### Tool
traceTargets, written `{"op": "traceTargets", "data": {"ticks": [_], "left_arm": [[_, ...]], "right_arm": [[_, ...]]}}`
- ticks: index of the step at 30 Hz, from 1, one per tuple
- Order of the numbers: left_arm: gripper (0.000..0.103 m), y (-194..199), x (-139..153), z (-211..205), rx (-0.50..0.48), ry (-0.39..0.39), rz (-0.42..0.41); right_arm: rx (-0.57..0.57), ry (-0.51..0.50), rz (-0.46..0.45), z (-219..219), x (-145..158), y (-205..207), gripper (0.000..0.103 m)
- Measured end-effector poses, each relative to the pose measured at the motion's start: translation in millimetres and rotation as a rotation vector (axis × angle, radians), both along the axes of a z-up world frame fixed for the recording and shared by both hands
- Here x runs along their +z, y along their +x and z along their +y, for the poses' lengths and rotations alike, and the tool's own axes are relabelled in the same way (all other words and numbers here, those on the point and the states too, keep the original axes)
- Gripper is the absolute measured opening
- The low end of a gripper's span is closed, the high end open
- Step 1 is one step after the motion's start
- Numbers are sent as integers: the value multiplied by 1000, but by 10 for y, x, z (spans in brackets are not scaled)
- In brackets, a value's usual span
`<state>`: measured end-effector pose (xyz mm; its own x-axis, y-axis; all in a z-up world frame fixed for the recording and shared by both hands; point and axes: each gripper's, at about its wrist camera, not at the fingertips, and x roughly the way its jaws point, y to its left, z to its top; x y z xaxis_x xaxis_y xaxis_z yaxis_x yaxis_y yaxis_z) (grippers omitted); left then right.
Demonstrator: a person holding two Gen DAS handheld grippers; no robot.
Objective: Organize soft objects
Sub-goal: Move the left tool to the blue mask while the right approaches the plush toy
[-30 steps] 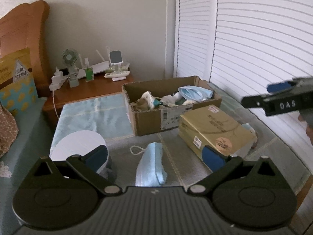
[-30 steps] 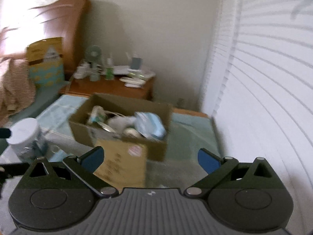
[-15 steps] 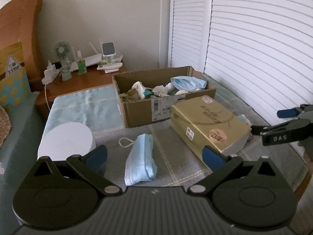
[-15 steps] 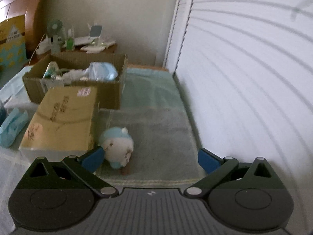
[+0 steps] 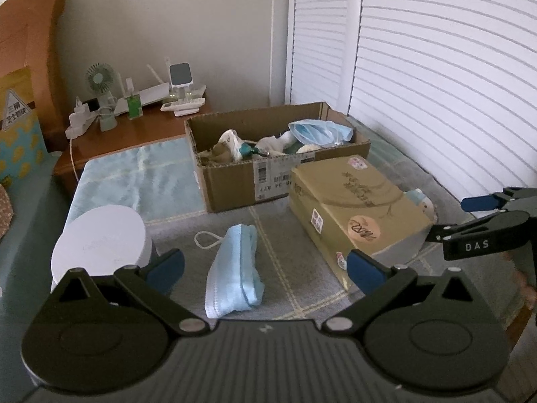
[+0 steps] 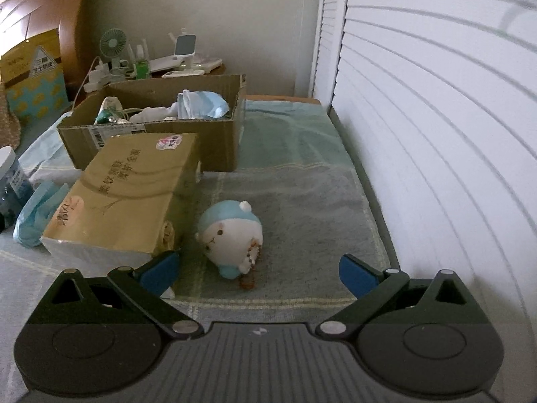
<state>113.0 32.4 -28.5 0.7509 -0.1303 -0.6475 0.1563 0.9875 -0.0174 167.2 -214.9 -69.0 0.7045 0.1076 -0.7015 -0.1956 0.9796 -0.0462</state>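
A blue and white plush toy (image 6: 231,238) lies on the grey mat beside the yellow tissue box (image 6: 124,198). My right gripper (image 6: 258,273) is open and empty, just in front of the toy. A stack of blue face masks (image 5: 235,268) lies on the mat in front of my left gripper (image 5: 265,268), which is open and empty. An open cardboard box (image 5: 235,184) behind holds masks and other soft items. The right gripper also shows in the left wrist view (image 5: 470,215), past the tissue box (image 5: 352,211), where the toy (image 5: 421,201) peeks out.
A white-lidded jar (image 5: 100,241) stands left of the masks. A wooden nightstand (image 5: 124,131) with a small fan and chargers is at the back. White slatted doors (image 6: 436,134) run along the right. A bed headboard (image 5: 30,50) is at the left.
My right gripper has swung right and dropped low, from facing the cardboard box to the plush toy. My left gripper has pulled back slightly from the masks.
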Motion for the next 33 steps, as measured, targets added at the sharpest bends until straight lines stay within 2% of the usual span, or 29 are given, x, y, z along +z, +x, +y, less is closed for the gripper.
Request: {"op": "traceTargets", "data": {"ticks": [1, 3, 8, 13, 15, 17, 22, 25, 28, 31, 33], "left_arm": [[102, 13, -13, -4, 1, 4, 4], [102, 36, -43, -7, 3, 13, 14], [102, 104, -130, -2, 11, 17, 41], [100, 163, -200, -28, 16, 35, 49], [99, 181, -217, -35, 14, 37, 52], [96, 192, -229, -40, 15, 42, 48], [75, 222, -273, -39, 15, 56, 50], [70, 261, -318, -42, 29, 85, 46], [69, 354, -382, -10, 42, 76, 65], [59, 451, -463, -10, 50, 78, 106], [59, 488, -509, -13, 54, 79, 118]], "right_arm": [[4, 9, 3, -12, -18, 12, 101], [3, 23, 3, -34, -50, 41, 87], [27, 62, -2, -63, -93, 84, 80], [58, 91, -12, -50, -113, 112, 65], [68, 96, -11, -39, -114, 119, 54], [61, 84, -4, -25, -119, 126, 47], [44, 63, -6, -48, -77, 78, 46], [38, 70, -9, -92, -45, 26, 46], [41, 66, -4, -107, -39, -3, 46], [41, 60, 2, -108, -53, -16, 46], [44, 63, 6, -108, -61, -11, 46]]}}
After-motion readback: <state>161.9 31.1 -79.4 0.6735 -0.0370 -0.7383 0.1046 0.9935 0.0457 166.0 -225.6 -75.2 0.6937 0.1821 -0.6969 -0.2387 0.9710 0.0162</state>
